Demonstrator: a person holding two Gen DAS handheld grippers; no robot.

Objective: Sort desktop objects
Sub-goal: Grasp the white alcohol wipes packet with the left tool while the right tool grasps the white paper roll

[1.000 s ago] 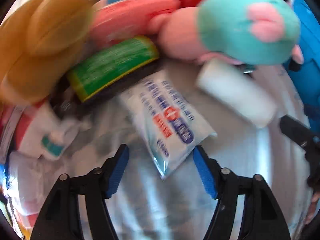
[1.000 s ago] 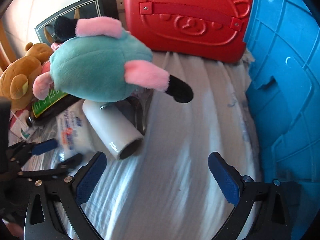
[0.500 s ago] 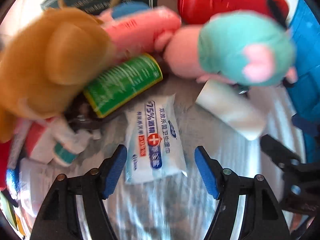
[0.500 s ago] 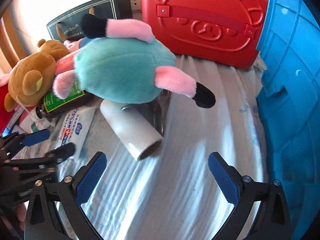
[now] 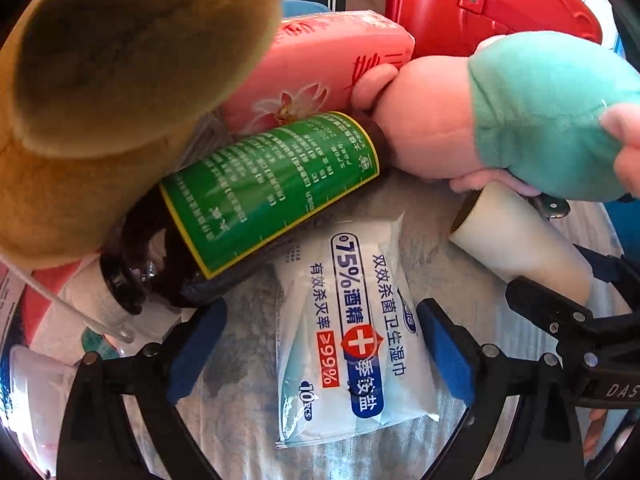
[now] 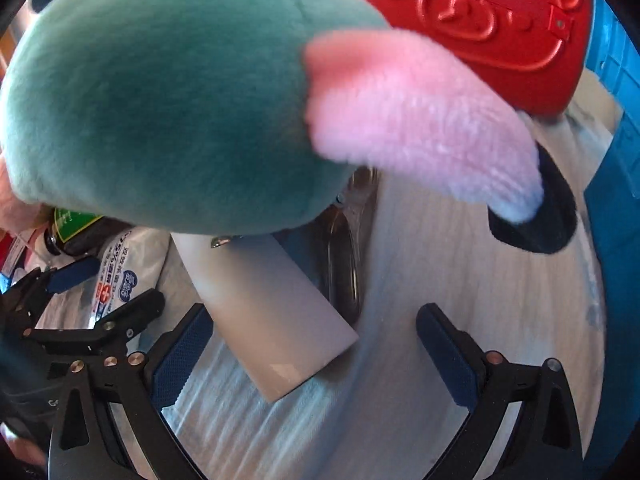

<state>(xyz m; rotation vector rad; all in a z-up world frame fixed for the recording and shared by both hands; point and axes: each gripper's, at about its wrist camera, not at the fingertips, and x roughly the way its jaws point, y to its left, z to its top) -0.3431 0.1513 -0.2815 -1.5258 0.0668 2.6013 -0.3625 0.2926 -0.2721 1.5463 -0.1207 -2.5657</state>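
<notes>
A white-and-blue wet wipe pack (image 5: 352, 332) lies flat on the cloth between the fingers of my open left gripper (image 5: 320, 344), which straddles it without squeezing. A brown bottle with a green label (image 5: 264, 188) lies just beyond it. A white cylinder (image 6: 268, 312) lies partly between the fingers of my open right gripper (image 6: 316, 352), close to the left finger; it also shows in the left wrist view (image 5: 520, 244). A teal-and-pink plush toy (image 6: 180, 96) looms right above the cylinder. The wipe pack also shows in the right wrist view (image 6: 120, 276).
A brown teddy bear (image 5: 112, 92) fills the upper left. A pink tissue pack (image 5: 320, 68) lies behind the bottle. A red case (image 6: 472, 20) stands at the back, a blue bin (image 6: 616, 208) at the right. Small packets (image 5: 44, 320) lie at the left.
Both grippers have moved forward and down. The wipe pack now sits between the left fingers, the white cylinder has come between the right fingers, and the plush fills the right view.
</notes>
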